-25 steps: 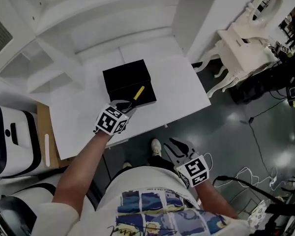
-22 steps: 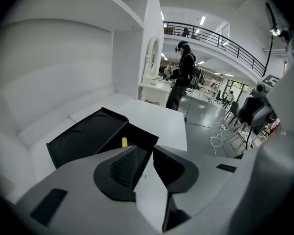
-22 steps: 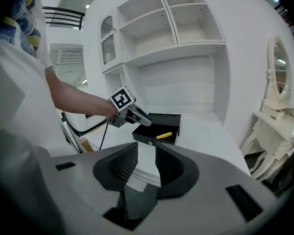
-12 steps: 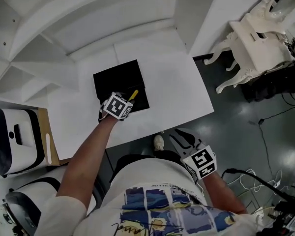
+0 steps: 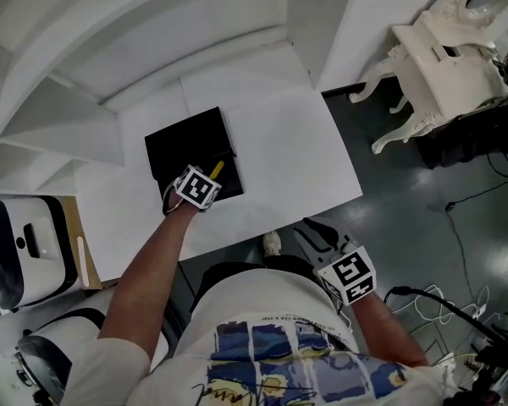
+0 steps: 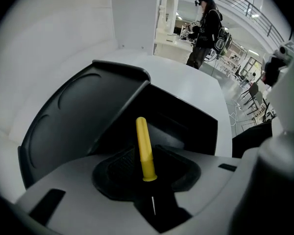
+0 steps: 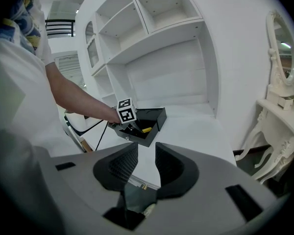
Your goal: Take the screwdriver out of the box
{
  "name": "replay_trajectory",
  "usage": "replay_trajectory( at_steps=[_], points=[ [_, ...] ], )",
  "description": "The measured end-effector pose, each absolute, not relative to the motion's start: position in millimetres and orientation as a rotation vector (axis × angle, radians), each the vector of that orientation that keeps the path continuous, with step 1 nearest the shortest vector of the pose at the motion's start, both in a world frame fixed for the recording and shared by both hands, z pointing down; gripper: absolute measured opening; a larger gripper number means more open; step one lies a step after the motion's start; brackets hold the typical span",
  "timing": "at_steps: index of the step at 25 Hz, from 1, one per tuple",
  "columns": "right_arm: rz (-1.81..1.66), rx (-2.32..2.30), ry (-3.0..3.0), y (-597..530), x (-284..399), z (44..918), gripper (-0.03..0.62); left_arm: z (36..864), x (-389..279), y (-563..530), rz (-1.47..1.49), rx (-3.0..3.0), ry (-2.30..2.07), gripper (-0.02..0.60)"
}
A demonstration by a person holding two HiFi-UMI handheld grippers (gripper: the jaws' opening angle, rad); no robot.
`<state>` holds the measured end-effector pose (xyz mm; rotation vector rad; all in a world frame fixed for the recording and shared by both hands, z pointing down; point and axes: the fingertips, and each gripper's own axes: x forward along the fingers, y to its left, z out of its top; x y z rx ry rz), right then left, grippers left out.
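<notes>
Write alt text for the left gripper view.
A slim yellow-handled screwdriver lies between the left gripper's jaws, which have just been opening and do not press on it. It rests in an open black rectangular box on a white table.

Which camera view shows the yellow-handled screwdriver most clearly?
The left gripper view: the yellow-handled screwdriver sits close at the centre, with its handle and thin metal shaft visible. The head view shows only a short yellow piece in the black box; the right gripper view, a tiny distant yellow spot.
</notes>
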<state>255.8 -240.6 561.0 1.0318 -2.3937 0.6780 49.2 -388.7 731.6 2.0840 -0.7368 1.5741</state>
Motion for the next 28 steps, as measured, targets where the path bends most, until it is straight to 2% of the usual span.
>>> replay_trajectory(
  at_steps=[5,8,28],
  points=[
    [0.697,1.044,-2.394,-245.7,262.8,563.9,0.126,732.9,50.7,-387.6,1.561,2.069,-0.723,0.138],
    [0.704,1.042,-2.398,-246.9,263.0,565.2,0.124,734.1,50.8,-383.7,1.543,2.052,-0.71,0.087],
    [0.679,1.008,-2.43,-249.0,238.8,560.1,0.117,685.3,67.3,-385.0,1.525,2.247,-0.675,0.083]
  ],
)
